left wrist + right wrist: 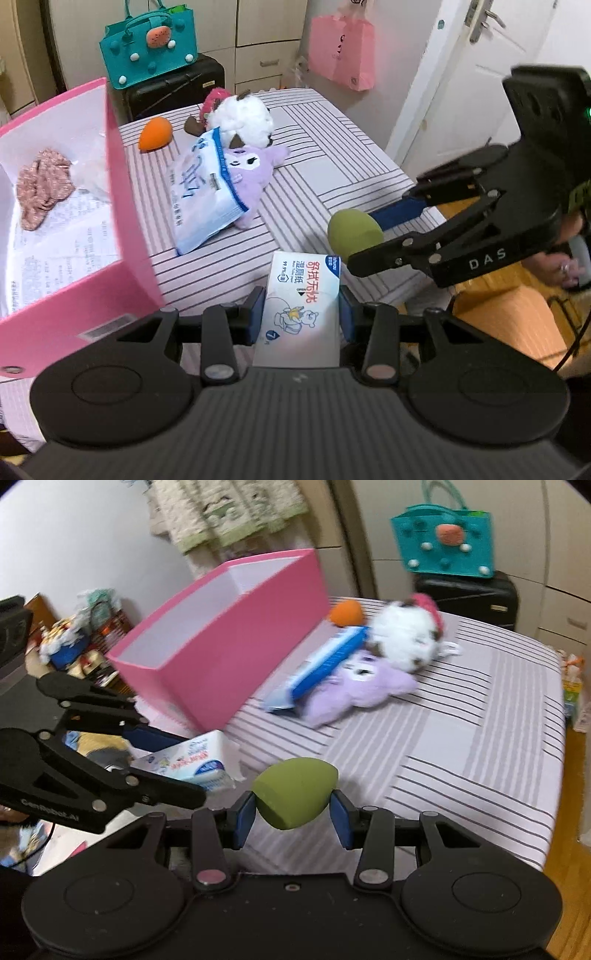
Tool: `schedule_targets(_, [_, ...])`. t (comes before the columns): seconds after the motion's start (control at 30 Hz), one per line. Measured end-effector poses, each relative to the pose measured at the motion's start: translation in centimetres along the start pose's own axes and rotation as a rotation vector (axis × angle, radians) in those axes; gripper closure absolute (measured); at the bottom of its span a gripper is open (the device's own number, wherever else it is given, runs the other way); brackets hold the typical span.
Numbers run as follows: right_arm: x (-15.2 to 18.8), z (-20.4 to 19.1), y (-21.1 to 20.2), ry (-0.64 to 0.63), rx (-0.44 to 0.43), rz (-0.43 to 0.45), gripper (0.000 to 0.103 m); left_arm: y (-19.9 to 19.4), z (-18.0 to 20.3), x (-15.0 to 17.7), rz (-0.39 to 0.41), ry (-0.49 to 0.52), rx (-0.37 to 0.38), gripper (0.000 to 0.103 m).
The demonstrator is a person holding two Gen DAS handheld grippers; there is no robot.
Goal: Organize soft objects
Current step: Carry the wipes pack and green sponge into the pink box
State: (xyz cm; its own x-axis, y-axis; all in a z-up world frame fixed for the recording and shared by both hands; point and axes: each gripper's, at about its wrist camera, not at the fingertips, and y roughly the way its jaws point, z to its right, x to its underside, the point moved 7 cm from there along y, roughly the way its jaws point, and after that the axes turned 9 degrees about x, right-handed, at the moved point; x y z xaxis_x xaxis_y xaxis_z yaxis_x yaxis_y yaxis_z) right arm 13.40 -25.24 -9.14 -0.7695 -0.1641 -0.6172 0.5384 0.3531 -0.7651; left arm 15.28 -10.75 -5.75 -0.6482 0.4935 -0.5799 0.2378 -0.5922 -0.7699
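Jaws first: the left gripper point(302, 317) is clamped on a small white flat pack of wet wipes with blue and red print point(301, 306), blue pads pressing both its side edges, and the right gripper point(293, 810) is squeezed onto a soft olive-green egg-shaped makeup sponge point(293, 795), which bulges a bit between the pads. So both hands are loaded and up off the bed, no question. The target has to be the open pink cardboard box point(122, 206) on the left side of the striped pink-and-grey bedsheet point(332, 147); from the left wrist view it already has a brownish-pink knitted bundle point(40, 188) and some clear plastic packaging inside. Still lying on the sheet further back, just right of the box: a bigger white-and-blue tissue pack point(203, 199) lying partly on a flat purple plush toy point(251, 173), a fluffy white plush with brown bits point(243, 122) touching those, and an orange egg sponge point(155, 134) near the far edge beside the box wall. My read is we're mid-carry, the step being to get these two into the box. Next move needs both grippers brought over the box rim, high enough to clear the wall, then letting go once each thing is properly above the opening. The wipes are closest to the box, so I'd guess they go first, and the two grippers sit pretty near each other, so watch for bumping.
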Motion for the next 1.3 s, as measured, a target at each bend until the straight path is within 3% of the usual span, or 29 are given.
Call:
schedule_targets(0.17, [-1.3, -3.5, -0.6, -0.027, -0.067, -0.028, 0.054, -3.0, -1.0, 0.6, 0.001, 0.027, -0.041, 0.064])
schedule_targets(0.43, [-2.8, -8.5, -0.8, -0.063, -0.152, -0.064, 0.054, -8.4, -3.7, 1.8, 0.021, -0.042, -0.015, 0.064])
schedule_targets(0.67, [-5.9, -11.4, -1.3, -0.129, -0.15, -0.01, 0.054, -12.8, -5.9, 1.4, 0.097, -0.035, -0.07, 0.064])
schedule_targets(0.83, [-8.9, -12.9, -1.6, -0.193, -0.112, 0.083, 0.054, -14.9, -8.0, 0.5, 0.158, -0.027, -0.111, 0.063])
schedule_targets(0.93, [-10.7, -13.4, -1.0, -0.243, -0.064, 0.147, 0.054, -15.2, -9.8, -0.3, 0.185, -0.037, -0.135, 0.063])
schedule_targets(1.13, [-14.5, -13.3, 2.5, -0.355, 0.038, 0.207, 0.054, -13.0, -15.1, -2.8, 0.152, -0.097, -0.216, 0.063])
schedule_targets(1.3, [-17.7, -13.0, 6.6, -0.417, 0.034, 0.16, 0.054, -9.9, -20.3, -4.5, 0.124, -0.206, -0.251, 0.063])
